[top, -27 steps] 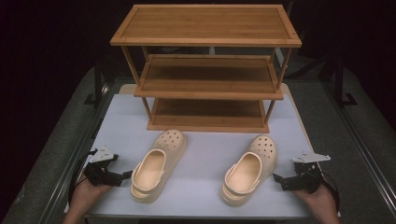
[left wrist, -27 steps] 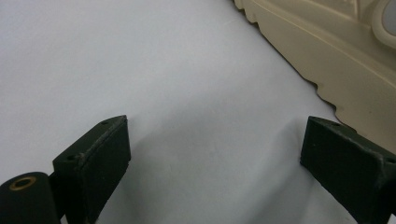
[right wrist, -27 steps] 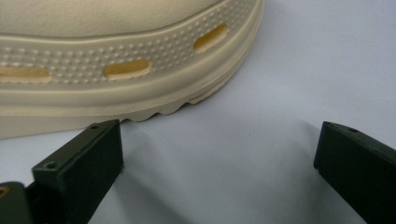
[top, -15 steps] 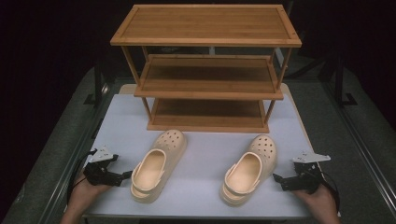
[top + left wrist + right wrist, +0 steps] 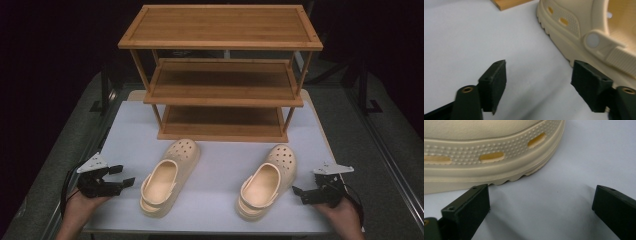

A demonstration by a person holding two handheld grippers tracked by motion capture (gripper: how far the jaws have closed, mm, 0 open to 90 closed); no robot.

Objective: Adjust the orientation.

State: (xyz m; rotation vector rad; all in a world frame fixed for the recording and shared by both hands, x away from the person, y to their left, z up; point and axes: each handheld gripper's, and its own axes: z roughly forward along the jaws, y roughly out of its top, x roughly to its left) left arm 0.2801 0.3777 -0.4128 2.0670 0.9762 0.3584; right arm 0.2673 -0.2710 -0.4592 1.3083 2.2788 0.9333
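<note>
On the desk [image 5: 220, 165], the shelf rack [image 5: 222, 75] stands at the far side. Near it lie two clogs: the left clog [image 5: 167, 176] and the right clog [image 5: 267, 181], well apart. The left gripper [image 5: 122, 176] sits left of the left clog, the right gripper [image 5: 300, 192] right of the right clog.

Light falls from above onto the white table [image 5: 220, 165], leaving everything around the table nearly black. Soft shadows pool under the wooden rack [image 5: 222, 75] behind it. Both gripper views are soft, jaws blurred against the table.
</note>
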